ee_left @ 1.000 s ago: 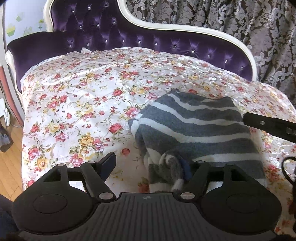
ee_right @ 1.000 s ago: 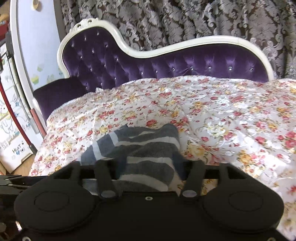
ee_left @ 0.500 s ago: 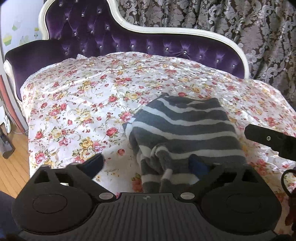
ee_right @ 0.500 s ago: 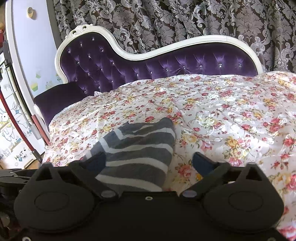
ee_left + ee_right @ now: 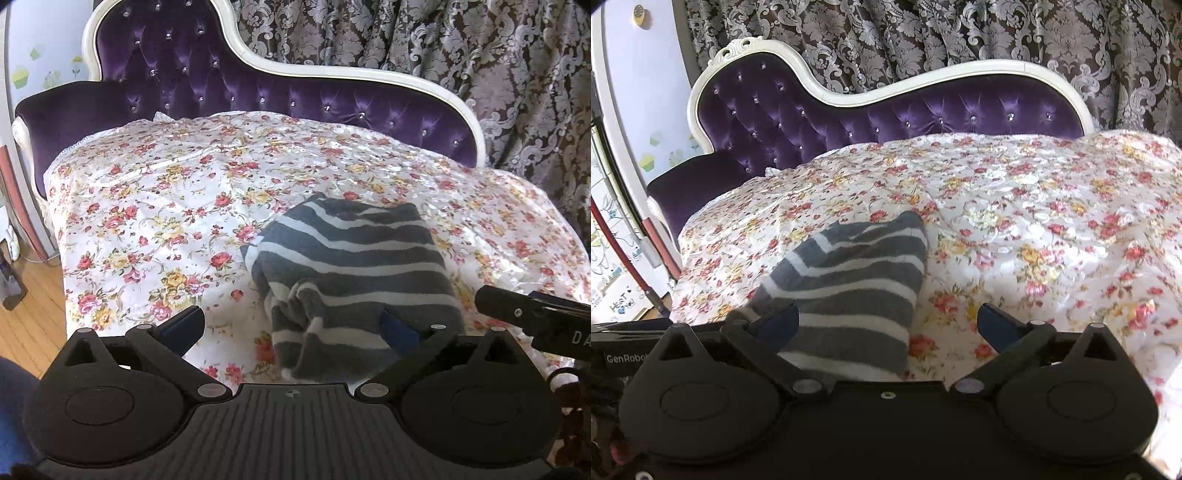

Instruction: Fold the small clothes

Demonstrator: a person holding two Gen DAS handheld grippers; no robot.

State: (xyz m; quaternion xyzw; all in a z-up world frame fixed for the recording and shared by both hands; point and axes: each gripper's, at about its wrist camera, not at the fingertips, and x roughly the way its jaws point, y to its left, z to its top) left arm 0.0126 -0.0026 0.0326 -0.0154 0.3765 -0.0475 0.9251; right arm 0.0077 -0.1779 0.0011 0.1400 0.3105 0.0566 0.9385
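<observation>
A folded grey garment with white stripes (image 5: 354,269) lies on the floral cover (image 5: 166,206) of a purple sofa. My left gripper (image 5: 291,328) hangs open just in front of the garment's near edge, its right finger over the cloth and nothing gripped. In the right wrist view the same garment (image 5: 849,284) lies left of centre. My right gripper (image 5: 886,325) is open too, its left finger above the garment's near corner, its right finger over bare cover. The right gripper's black body (image 5: 535,317) shows at the left view's right edge.
The tufted purple sofa back with white frame (image 5: 295,99) rises behind the cover. Patterned curtains (image 5: 923,40) hang beyond it. Wooden floor (image 5: 26,325) and a wall with stickers (image 5: 646,110) lie to the left. The floral cover (image 5: 1052,229) stretches wide to the right.
Both grippers have opened wide, letting go of the striped garment, and drawn back and slightly up. The garment now rests folded on the cover.
</observation>
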